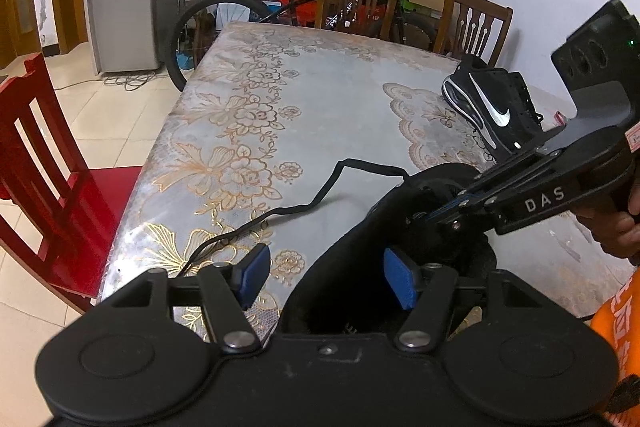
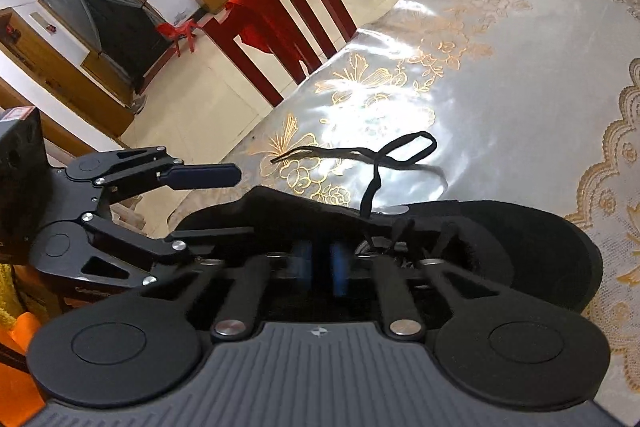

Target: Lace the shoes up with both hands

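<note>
Shoe (image 2: 520,247), black and soft-looking, sits at lower centre on the glossy floral table (image 2: 500,47). Left gripper (image 1: 326,281) angled down, jaws apart straddling its collar. Right gripper (image 2: 322,263) looks nearly closed, maybe pinching the flat lace (image 2: 374,183), too blurry to tell.

The right gripper (image 2: 320,265) has its blue fingers (image 2: 339,267) nearly together over a black shoe (image 2: 520,239) on the bench (image 2: 520,87). Whether they pinch anything is unclear. A black lace (image 2: 376,179) rises from the shoe and loops across the bench. The left gripper (image 2: 224,203) straddles the shoe's heel, one finger outside.
</note>
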Demonstrator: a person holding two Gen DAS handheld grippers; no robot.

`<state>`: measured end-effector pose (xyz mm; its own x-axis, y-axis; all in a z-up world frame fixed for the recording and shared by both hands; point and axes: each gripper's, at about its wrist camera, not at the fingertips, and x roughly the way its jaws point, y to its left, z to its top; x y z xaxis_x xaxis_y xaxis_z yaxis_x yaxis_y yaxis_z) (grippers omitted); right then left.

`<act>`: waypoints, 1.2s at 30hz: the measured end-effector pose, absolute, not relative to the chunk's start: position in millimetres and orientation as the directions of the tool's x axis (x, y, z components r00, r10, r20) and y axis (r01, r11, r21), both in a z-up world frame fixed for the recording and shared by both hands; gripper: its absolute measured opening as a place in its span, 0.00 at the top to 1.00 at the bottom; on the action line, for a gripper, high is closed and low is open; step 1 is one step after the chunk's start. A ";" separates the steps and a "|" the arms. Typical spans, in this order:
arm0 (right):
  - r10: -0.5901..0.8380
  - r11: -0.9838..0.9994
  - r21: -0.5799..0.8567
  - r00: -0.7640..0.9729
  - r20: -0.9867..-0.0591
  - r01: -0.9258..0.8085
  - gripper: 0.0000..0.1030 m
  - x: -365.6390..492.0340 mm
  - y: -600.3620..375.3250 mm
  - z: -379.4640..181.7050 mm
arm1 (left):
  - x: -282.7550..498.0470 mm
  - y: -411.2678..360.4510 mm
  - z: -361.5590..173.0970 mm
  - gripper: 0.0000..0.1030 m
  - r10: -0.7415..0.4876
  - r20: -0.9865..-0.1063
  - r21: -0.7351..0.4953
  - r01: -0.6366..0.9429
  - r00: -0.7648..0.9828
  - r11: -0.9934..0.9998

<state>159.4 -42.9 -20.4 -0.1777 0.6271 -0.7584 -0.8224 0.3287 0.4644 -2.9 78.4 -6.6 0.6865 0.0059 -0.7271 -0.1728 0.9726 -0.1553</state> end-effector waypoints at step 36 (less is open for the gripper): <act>0.709 0.383 0.585 -0.178 -0.682 -0.715 0.95 161.6 -62.3 -21.0 | 3.2 75.9 -5.8 0.40 -0.006 -0.734 -0.142 -0.146 0.679 0.979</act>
